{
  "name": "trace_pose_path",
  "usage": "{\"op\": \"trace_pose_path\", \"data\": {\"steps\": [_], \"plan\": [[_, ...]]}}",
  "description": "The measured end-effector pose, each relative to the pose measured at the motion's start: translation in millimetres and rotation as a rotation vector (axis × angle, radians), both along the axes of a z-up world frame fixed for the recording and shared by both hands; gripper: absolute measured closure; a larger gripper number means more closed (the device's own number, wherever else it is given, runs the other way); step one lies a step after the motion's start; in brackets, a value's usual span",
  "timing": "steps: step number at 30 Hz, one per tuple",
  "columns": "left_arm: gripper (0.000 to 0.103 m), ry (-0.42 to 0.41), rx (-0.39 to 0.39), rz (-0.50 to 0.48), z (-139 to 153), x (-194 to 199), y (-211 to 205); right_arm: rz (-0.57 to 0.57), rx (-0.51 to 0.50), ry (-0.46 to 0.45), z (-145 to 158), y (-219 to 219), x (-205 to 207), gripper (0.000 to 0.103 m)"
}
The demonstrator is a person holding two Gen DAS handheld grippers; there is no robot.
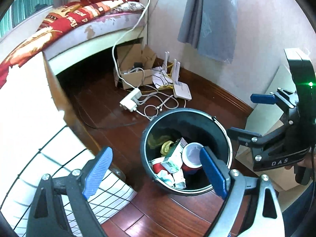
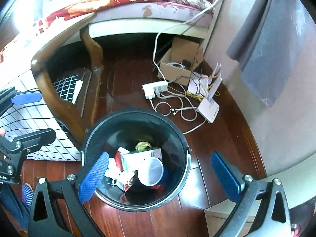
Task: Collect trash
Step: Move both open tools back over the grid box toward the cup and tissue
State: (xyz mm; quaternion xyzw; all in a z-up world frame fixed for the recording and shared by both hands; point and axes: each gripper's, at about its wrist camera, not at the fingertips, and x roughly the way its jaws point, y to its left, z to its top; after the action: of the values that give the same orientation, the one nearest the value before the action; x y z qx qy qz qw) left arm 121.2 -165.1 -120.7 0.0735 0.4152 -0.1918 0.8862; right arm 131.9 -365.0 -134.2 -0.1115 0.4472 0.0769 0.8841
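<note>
Dark red wood floor (image 2: 154, 223) throughout, pale wall at frame right.

Left wrist view, left to right: bed (image 1: 85, 19) with red patterned cover at upper left; white gridded cloth (image 1: 65, 169) at lower left; open cardboard box (image 1: 136, 69), white power strip (image 1: 131, 99) and white router (image 1: 181, 92) with tangled cables at upper centre; black bin (image 1: 187, 118) at centre, standing on floor; grey cloth (image 1: 209, 17) hanging on wall at upper right.

Inside bin: green-and-white carton (image 1: 173, 156), white cup (image 1: 192, 154) with red outside, yellowish scrap (image 1: 166, 146), more crumpled packaging beneath.

Left tongs (image 1: 156, 173) at bottom of frame, spread wide, nothing between blue pads, right pad overlapping bin rim in picture.

Right tongs (image 1: 248, 116) at right edge, also spread apart, empty.

Right wrist view: dark wooden chair (image 2: 65, 102) at left, bin at centre, right tongs straddling it in the picture, released, holding nothing.
</note>
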Motion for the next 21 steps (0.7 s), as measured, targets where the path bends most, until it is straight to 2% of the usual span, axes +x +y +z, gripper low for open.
{"op": "trace_pose_path", "data": {"steps": [16,18,21], "plan": [[0.012,-0.103,0.009,0.09,38,-20,46,0.068,0.046,-0.094,46,52,-9,0.0],[0.005,-0.115,0.008,0.119,42,-20,58,0.082,0.046,-0.107,51,61,-9,0.0],[0.005,-0.129,0.011,0.151,46,-19,73,0.106,0.044,-0.126,55,75,-8,0.0]]}}
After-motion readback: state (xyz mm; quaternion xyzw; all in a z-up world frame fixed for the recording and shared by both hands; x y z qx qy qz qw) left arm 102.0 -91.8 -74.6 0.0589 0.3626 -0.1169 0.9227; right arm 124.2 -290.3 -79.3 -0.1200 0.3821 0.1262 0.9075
